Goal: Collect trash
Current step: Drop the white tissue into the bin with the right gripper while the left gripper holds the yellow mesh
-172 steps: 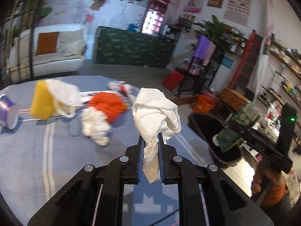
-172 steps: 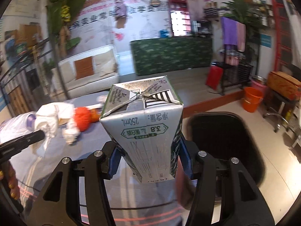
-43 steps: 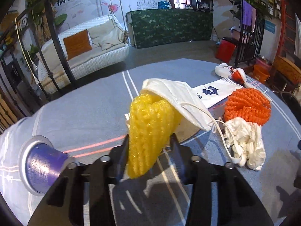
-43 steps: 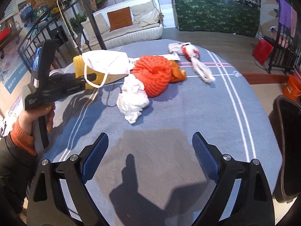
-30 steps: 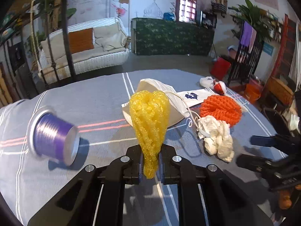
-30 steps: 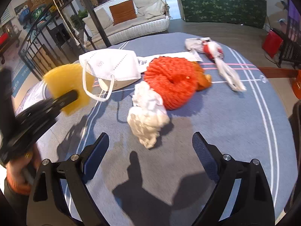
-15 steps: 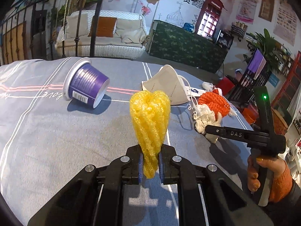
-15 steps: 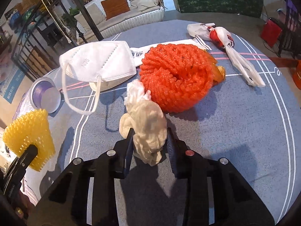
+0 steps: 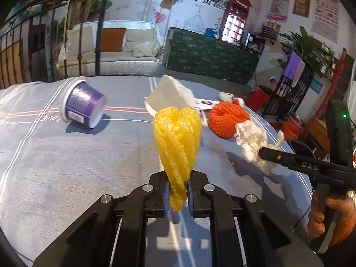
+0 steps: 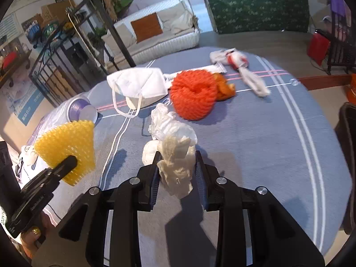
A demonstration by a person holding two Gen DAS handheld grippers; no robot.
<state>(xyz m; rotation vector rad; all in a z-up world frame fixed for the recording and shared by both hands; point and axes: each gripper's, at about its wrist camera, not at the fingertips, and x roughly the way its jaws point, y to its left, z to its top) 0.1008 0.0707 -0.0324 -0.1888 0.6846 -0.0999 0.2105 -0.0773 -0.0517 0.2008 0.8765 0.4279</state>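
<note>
My left gripper [image 9: 177, 178] is shut on a yellow foam net [image 9: 176, 138], which stands upright above the grey-blue tablecloth. The same net [image 10: 66, 149] appears at the left of the right wrist view. My right gripper [image 10: 177, 158] has its jaws closing on a crumpled white tissue [image 10: 175, 146], and both pads press on it. In the left wrist view that tissue [image 9: 251, 140] hangs off the cloth at the tip of the right gripper [image 9: 262, 150]. Loose trash on the table: a white face mask [image 10: 138, 84], an orange foam net [image 10: 193, 93] and a purple cup [image 9: 82, 104].
A knotted white and red bag [image 10: 242, 66] and a flat paper sachet [image 10: 213, 68] lie at the far side of the round table [image 10: 267, 144]. A black bin [image 10: 348, 133] stands past the table's right edge. A hand [image 9: 329, 215] holds the right gripper's handle.
The right gripper went from wide open to closed on the white tissue and raised it off the cloth. The left gripper swung across the table, still holding the yellow net.
</note>
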